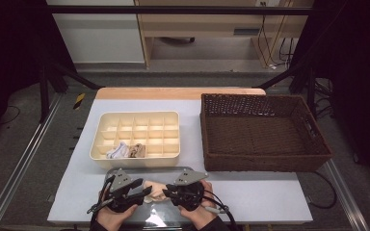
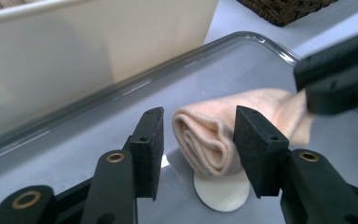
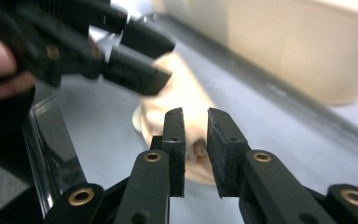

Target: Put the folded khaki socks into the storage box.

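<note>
Fingers [image 2: 254, 149] astride rolled sock [image 2: 209, 140] (fold plain in left gripper view)

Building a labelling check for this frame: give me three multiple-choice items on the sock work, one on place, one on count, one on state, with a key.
1. Where does the peach sock lie?
A. in the wicker basket
B. on the clear tray
C. in the divided organiser

2. How many cells of the divided organiser hold something?
A. none
B. two
C. six

3. How do the jaws of the left gripper stand?
A. open, either side of the sock's rolled end
C. shut on the tray rim
B. shut, away from the sock

Key: 1 B, the sock rests on the clear tray in front of the organiser. 2 B, a white bundle and a tan bundle sit in two adjoining front cells. 3 A, the left gripper view shows a gap between each jaw and the roll.
</note>
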Demonstrator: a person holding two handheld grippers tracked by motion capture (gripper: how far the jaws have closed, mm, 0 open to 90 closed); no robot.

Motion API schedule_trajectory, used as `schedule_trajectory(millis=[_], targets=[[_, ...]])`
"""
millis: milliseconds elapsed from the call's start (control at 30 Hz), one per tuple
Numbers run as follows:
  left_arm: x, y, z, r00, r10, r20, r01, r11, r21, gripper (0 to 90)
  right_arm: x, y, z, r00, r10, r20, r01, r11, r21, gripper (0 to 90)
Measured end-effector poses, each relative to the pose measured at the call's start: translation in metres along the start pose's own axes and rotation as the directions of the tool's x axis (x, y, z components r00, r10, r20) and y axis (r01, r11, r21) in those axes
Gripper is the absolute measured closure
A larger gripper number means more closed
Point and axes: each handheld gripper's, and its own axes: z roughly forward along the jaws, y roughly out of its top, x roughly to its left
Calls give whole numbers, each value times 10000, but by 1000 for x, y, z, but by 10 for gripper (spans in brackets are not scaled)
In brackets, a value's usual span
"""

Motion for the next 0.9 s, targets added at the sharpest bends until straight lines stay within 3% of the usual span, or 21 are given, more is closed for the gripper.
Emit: schedule_trajectory(millis=[100,300,400,533,667,800,900], targets=[[-3,-2,0,10000,38,11,-39,10000,72,520,0,2,-3,9996,251,116,-246,9989,-397,761],[-5,-3,3,9998,115,160,-118,9998,182,497,1,-13,11,9993,273,262,-281,9992,271,772],[-5,-3,3,9998,53,217,-54,10000,65,470,-1,-20,11,9987,483,149,-484,9988,50,790],[-4,-1,5,9984,-330,448,337,9993,-157,431,-1,-23,11,9983,563,171,-563,9984,-1,798],[-6,0,13,9976,-242,651,236,9997,103,423,-1,-23,12,9981,582,183,-581,9983,-23,798],[-8,0,15,9965,-304,785,290,9994,189,464,-2,-25,11,9978,654,115,-653,9979,-44,799],[-11,-1,15,9952,-233,947,208,9994,270,548,-2,-25,11,9977,669,122,-668,9977,-70,799]])
